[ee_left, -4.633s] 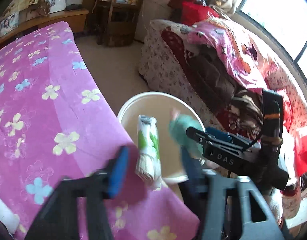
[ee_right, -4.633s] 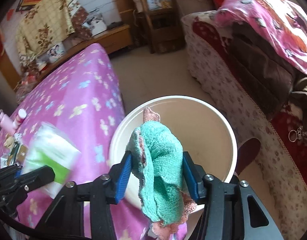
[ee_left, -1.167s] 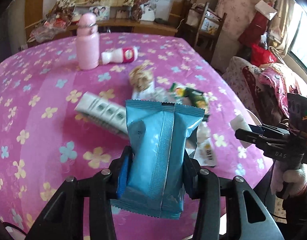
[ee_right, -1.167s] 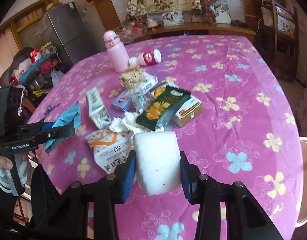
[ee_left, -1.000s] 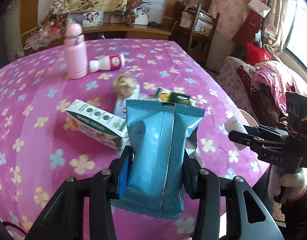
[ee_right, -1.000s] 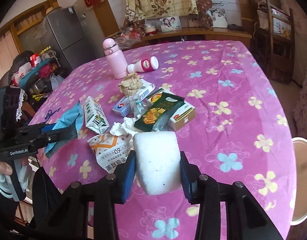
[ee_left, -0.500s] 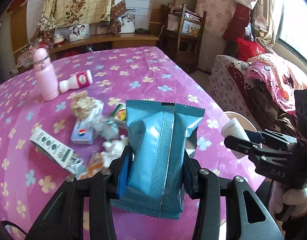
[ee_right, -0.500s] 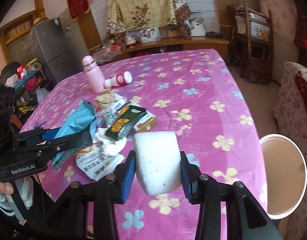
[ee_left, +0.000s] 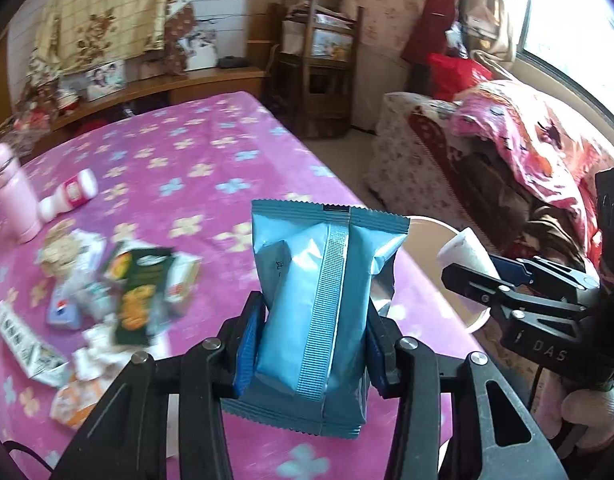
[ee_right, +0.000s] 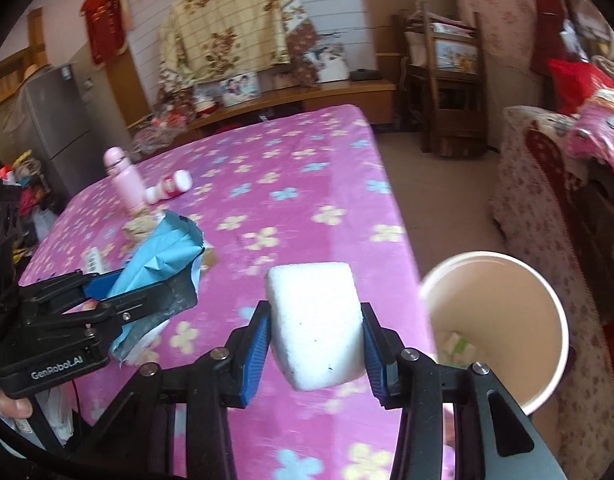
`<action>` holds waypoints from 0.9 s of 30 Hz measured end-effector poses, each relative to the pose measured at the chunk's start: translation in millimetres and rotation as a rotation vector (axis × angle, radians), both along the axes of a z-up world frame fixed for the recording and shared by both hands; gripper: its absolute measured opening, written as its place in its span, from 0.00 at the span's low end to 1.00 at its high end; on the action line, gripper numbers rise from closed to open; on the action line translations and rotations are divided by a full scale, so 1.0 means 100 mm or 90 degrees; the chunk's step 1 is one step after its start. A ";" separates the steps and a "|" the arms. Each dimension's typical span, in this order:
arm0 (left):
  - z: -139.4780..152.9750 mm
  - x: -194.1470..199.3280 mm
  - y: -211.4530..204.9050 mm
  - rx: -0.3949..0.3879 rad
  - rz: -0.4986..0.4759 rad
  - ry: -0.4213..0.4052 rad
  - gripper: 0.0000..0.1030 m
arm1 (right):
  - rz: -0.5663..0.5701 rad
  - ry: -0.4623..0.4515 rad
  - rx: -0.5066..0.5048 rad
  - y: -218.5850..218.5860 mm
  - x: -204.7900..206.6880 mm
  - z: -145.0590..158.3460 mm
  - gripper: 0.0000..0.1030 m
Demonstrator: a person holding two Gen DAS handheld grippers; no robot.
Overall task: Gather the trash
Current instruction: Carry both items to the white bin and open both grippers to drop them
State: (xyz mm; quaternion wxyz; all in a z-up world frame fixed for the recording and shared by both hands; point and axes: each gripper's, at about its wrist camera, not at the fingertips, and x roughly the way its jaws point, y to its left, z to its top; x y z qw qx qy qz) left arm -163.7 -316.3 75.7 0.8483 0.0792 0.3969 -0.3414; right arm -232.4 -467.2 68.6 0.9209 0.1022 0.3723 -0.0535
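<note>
My left gripper (ee_left: 313, 344) is shut on a blue foil snack packet (ee_left: 323, 304), held upright above the table's right edge; it also shows in the right wrist view (ee_right: 159, 264). My right gripper (ee_right: 315, 344) is shut on a white foam block (ee_right: 315, 320), which also shows in the left wrist view (ee_left: 467, 252). A cream trash bin (ee_right: 503, 320) stands on the floor beside the table, just right of the foam block, with some trash at its bottom. A pile of wrappers and cartons (ee_left: 119, 280) lies on the pink flowered tablecloth (ee_left: 211, 184).
A pink bottle (ee_left: 11, 192) and a small red-labelled bottle (ee_left: 69, 196) stand at the table's far left. A sofa with pink covers (ee_left: 487, 160) is right of the bin. A wooden shelf (ee_left: 319, 64) stands at the back.
Both grippers have swung right with their loads toward the table's edge. The bin has come nearer and larger in both views; the trash pile has slid left.
</note>
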 end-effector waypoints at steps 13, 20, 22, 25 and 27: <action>-0.14 0.00 -1.04 -0.005 -0.071 0.039 0.46 | -0.128 0.030 -0.022 -0.97 -0.29 -0.13 0.46; -0.26 0.02 -1.45 0.002 -0.090 0.065 0.47 | -0.178 0.047 -0.014 -1.40 -0.32 -0.27 0.46; -0.30 0.01 -1.52 0.002 -0.090 0.068 0.49 | -0.195 0.055 -0.010 -1.50 -0.32 -0.33 0.48; -0.35 0.05 -1.60 -0.015 -0.093 0.091 0.56 | -0.213 0.059 0.009 -1.65 -0.31 -0.43 0.51; -0.38 0.07 -1.62 -0.024 -0.091 0.103 0.64 | -0.215 0.053 0.027 -1.74 -0.31 -0.48 0.58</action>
